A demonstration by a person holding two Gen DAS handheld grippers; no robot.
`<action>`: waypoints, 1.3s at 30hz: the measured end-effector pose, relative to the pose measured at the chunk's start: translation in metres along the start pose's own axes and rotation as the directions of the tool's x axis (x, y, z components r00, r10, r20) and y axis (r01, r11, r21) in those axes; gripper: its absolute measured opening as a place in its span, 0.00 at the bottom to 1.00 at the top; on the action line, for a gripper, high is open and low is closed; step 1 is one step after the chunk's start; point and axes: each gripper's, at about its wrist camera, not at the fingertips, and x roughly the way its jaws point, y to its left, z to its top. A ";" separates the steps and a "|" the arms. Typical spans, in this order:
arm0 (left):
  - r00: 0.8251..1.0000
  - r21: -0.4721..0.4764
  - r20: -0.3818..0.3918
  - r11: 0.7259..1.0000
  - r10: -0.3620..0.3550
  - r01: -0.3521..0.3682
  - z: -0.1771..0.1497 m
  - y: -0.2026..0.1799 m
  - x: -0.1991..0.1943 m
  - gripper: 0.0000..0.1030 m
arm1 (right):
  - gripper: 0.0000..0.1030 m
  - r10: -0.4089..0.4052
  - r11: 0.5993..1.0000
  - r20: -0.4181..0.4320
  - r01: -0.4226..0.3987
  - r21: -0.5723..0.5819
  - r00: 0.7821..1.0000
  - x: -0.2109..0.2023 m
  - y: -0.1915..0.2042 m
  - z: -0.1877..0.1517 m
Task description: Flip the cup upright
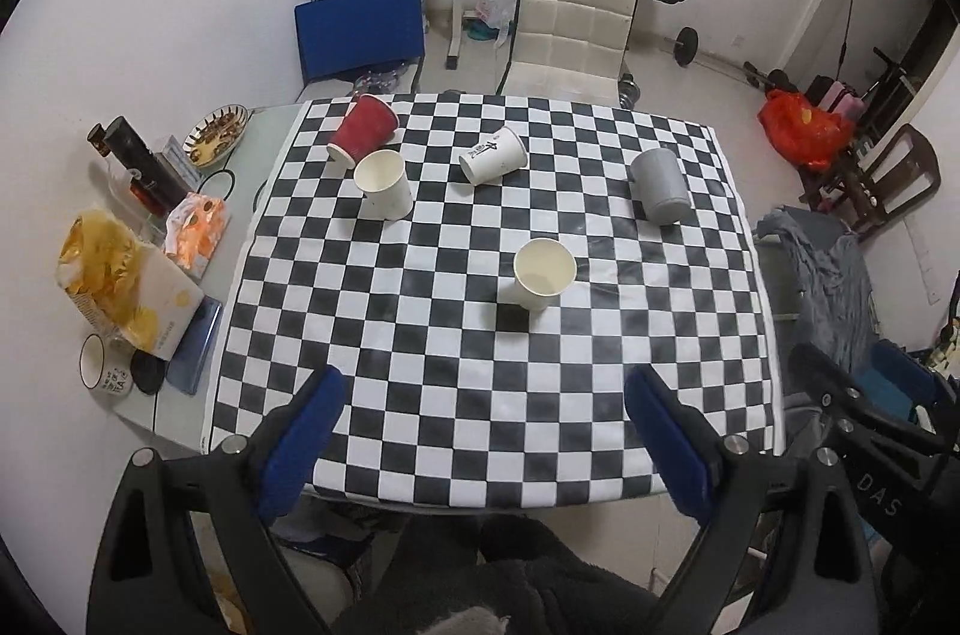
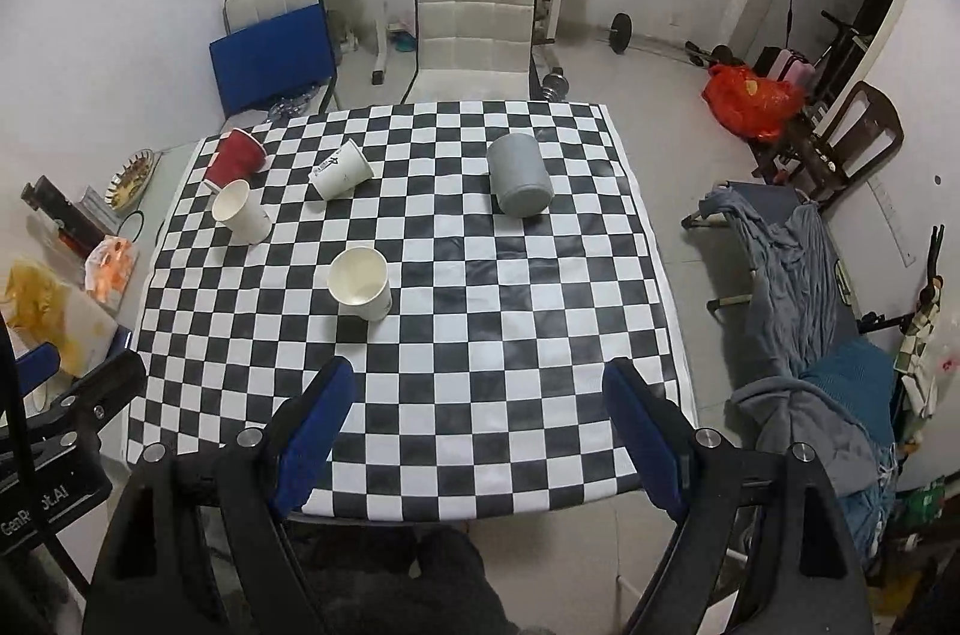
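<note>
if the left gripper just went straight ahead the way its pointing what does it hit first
Probably the upright white paper cup: it stands nearly centred ahead of the open left gripper, with only bare checkered tablecloth between. The gripper's height above the table is unclear, so it might pass over.

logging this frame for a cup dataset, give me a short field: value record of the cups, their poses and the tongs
surface: checkered tablecloth
upright cups: near white cup; left white cup
not upright: red cup tipped, touching the left white cup; printed white cup on its side; grey mug upside down
left tongs: open, empty, above the near table edge
right tongs: open, empty, above the near table edge
contact with cups: none
</note>
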 end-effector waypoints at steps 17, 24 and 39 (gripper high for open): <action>1.000 0.009 0.007 1.000 0.012 -0.012 0.000 -0.003 -0.009 0.93 | 0.84 -0.011 1.000 0.012 0.011 -0.015 1.000 -0.022 -0.004 0.007; 1.000 0.013 0.009 1.000 0.013 -0.013 -0.001 -0.003 -0.008 0.93 | 0.84 0.002 1.000 0.013 -0.001 -0.025 1.000 -0.029 -0.007 0.009; 1.000 0.003 0.025 1.000 0.018 -0.018 0.011 0.003 -0.016 0.93 | 0.84 0.011 0.999 0.018 -0.010 -0.033 1.000 -0.033 -0.003 0.009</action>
